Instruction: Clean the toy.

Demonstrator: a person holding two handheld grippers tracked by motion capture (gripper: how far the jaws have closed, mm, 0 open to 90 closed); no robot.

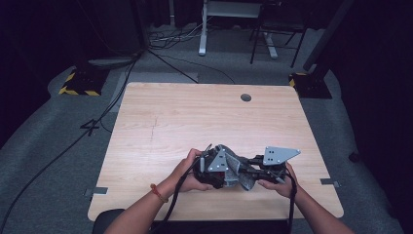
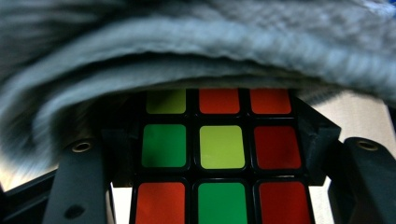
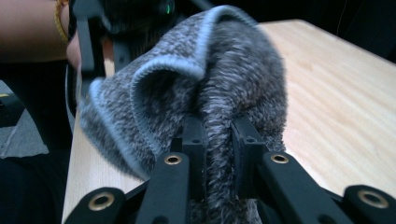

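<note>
My left gripper [image 1: 217, 169] is shut on a scrambled colour cube [image 2: 219, 154], whose red, green and yellow tiles sit between its black jaws [image 2: 219, 140]. A grey fuzzy cloth [image 2: 187, 46] drapes over the far side of the cube. My right gripper [image 3: 218, 140] is shut on a pinched fold of that cloth [image 3: 210, 79]. In the high view both grippers meet near the table's front edge, with the cloth [image 1: 239, 168] bunched between them and the right gripper [image 1: 253, 170] coming in from the right. The cube's far faces are hidden under the cloth.
The light wooden table [image 1: 195, 112] has a round cable hole [image 1: 246, 97] at the back right. Cables [image 1: 97, 122] run over the grey carpet to the left. Desk legs [image 1: 202, 29] stand on the floor beyond the table.
</note>
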